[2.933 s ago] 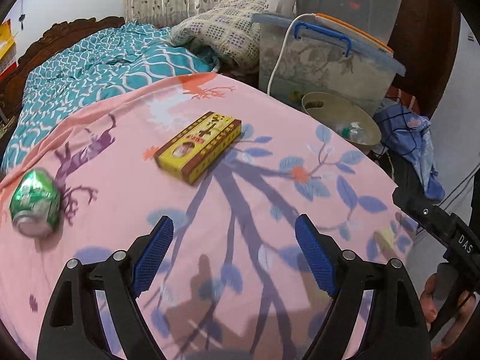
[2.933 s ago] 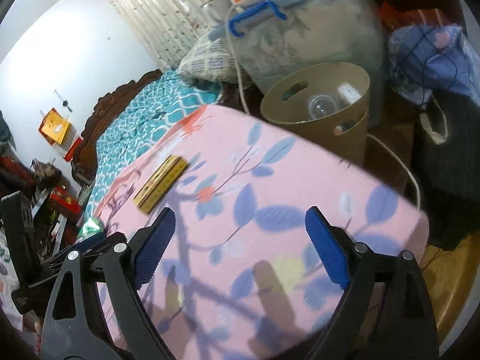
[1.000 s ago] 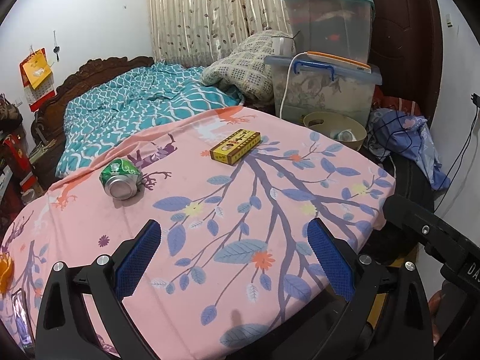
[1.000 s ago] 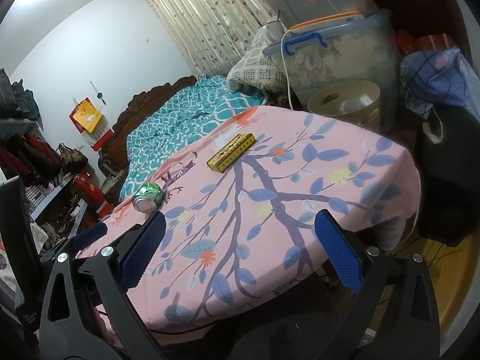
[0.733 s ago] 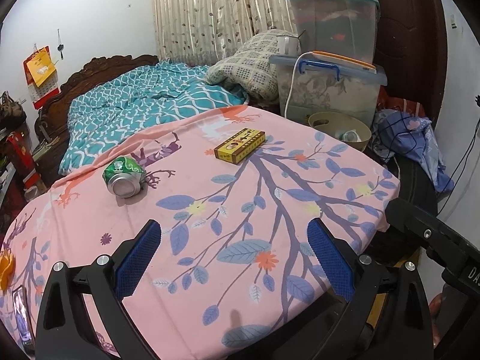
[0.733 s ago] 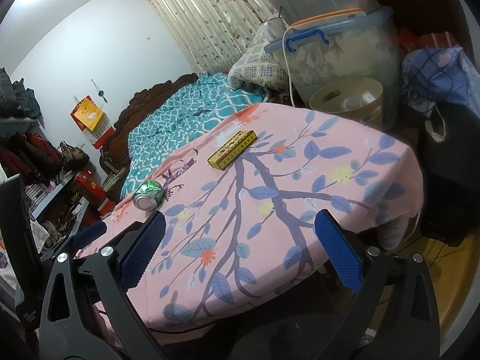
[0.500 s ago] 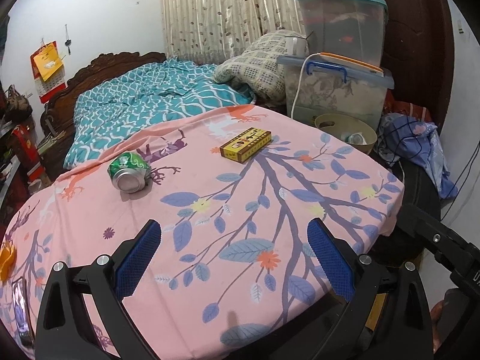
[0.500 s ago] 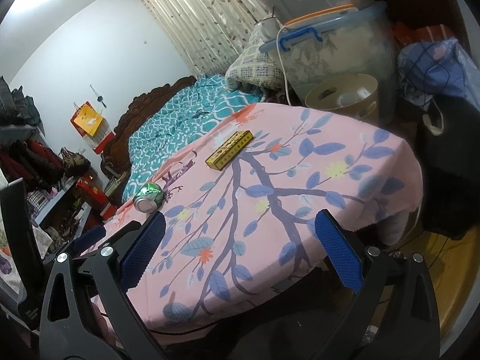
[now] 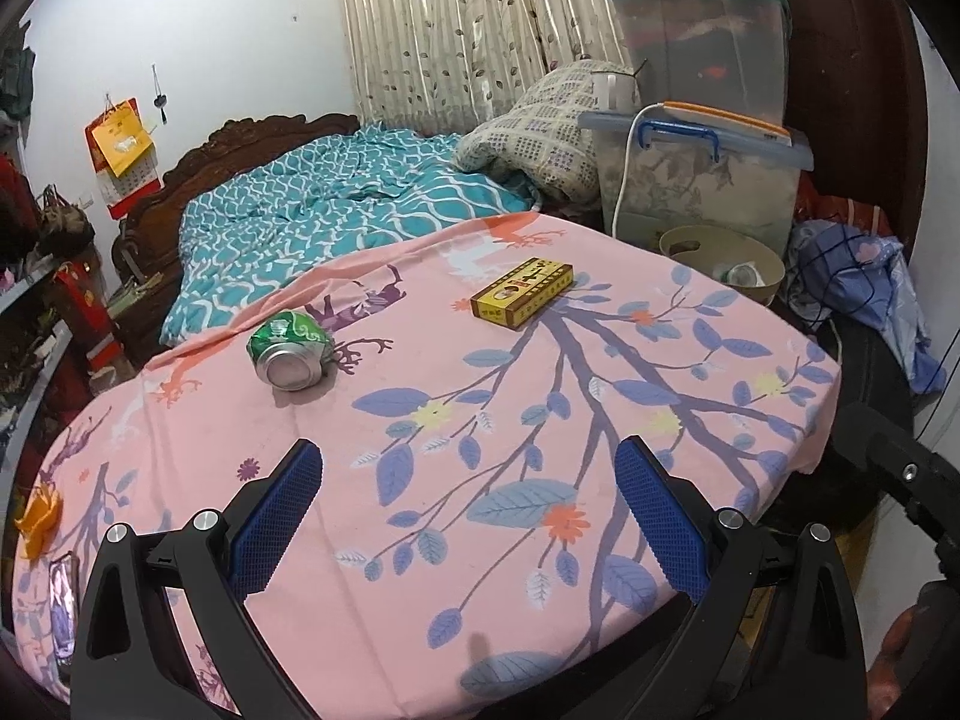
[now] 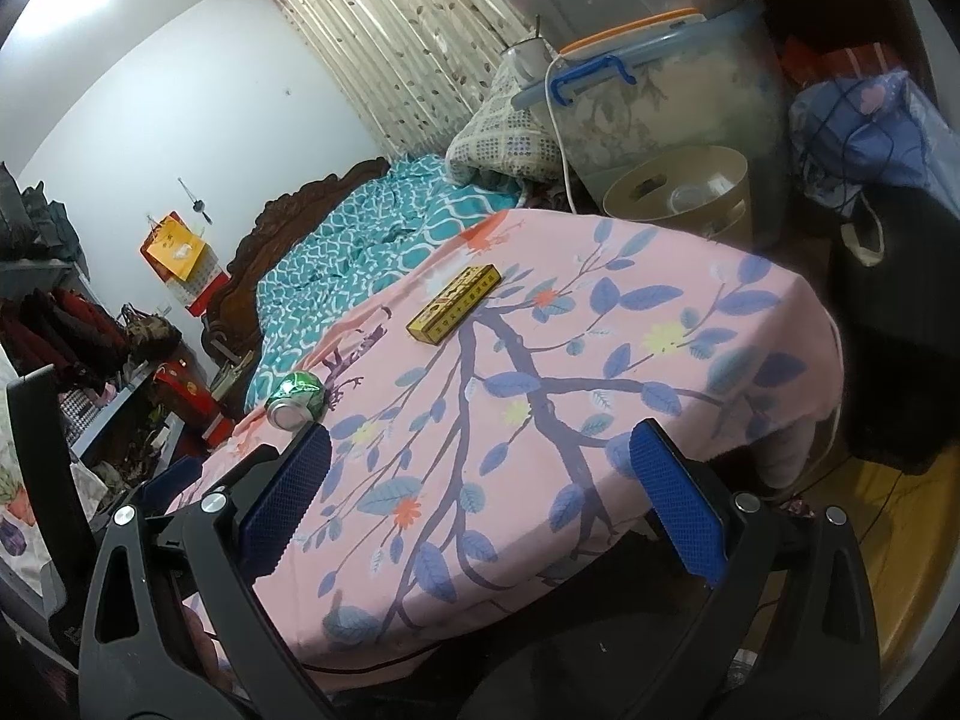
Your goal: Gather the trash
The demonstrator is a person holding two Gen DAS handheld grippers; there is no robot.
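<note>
A crushed green can (image 9: 291, 350) lies on its side on the pink flowered tablecloth (image 9: 540, 408), left of centre; it also shows in the right wrist view (image 10: 296, 399). A yellow flat box (image 9: 521, 293) lies farther back; it also shows in the right wrist view (image 10: 454, 302). A beige waste bin (image 9: 723, 264) with a clear cup inside stands beyond the table's far right edge, also in the right wrist view (image 10: 681, 195). My left gripper (image 9: 468, 510) is open and empty over the near edge. My right gripper (image 10: 477, 501) is open and empty, back from the table's near corner.
Clear storage tubs (image 9: 702, 180) with a white cable stand behind the bin. A bed with a teal quilt (image 9: 336, 204) lies beyond the table. A pile of blue cloth (image 9: 864, 282) sits at the right. An orange scrap (image 9: 39, 519) and a phone (image 9: 63, 594) lie at the table's left edge.
Both grippers have pulled back and up from close over the table, so the whole tabletop, can and box are in view. In the last second the left view drifted slightly left.
</note>
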